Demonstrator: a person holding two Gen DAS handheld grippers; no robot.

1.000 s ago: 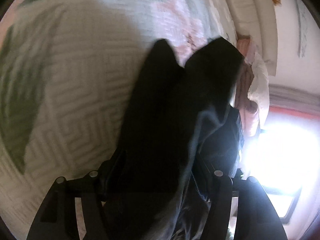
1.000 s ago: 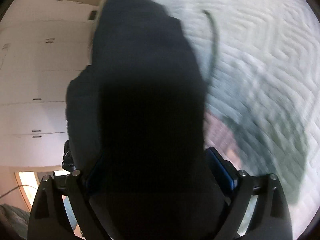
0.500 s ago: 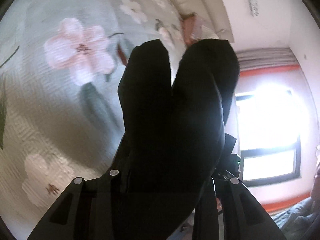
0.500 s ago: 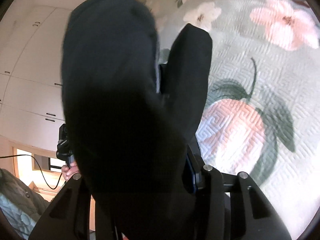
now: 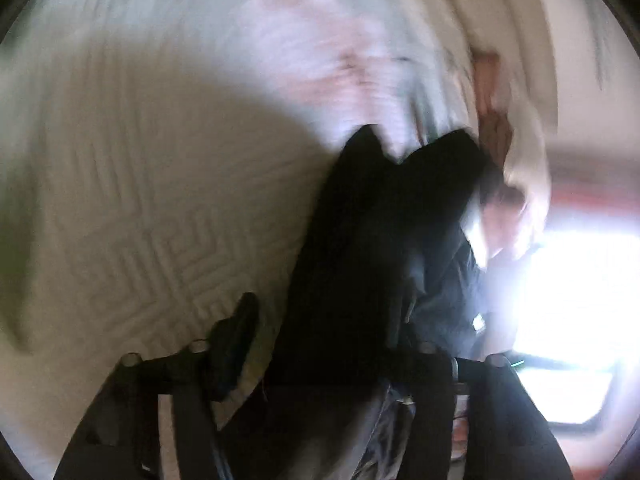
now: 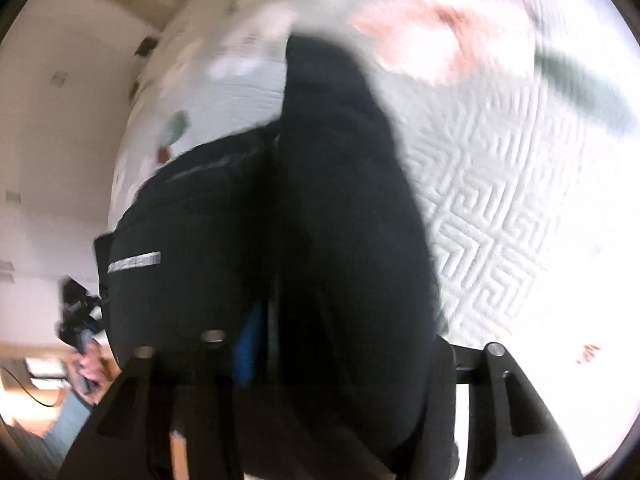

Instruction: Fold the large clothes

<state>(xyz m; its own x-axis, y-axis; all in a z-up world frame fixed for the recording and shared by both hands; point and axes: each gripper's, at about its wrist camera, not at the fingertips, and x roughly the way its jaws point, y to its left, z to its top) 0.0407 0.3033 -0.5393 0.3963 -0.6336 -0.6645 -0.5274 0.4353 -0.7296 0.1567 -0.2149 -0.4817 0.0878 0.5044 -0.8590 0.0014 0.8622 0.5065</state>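
Note:
A large black garment (image 5: 372, 248) hangs over my left gripper (image 5: 320, 332), above the quilted floral bedspread (image 5: 160, 208). The left finger (image 5: 236, 332) stands clear of the cloth at the left; the right finger is hidden under it. In the right wrist view the same black garment (image 6: 320, 220), with a grey stripe (image 6: 134, 258), drapes over my right gripper (image 6: 320, 340) and hides both fingers. Both views are blurred by motion.
The bedspread (image 6: 500, 200) fills most of both views. A bright window (image 5: 572, 300) and pink-and-white bedding (image 5: 516, 148) lie to the right in the left wrist view. White cupboards (image 6: 52, 140) and the other hand-held gripper (image 6: 80, 320) show at the left in the right wrist view.
Both grippers have swung down toward the bedspread with the black garment. The left finger of my left gripper now shows clear of the cloth.

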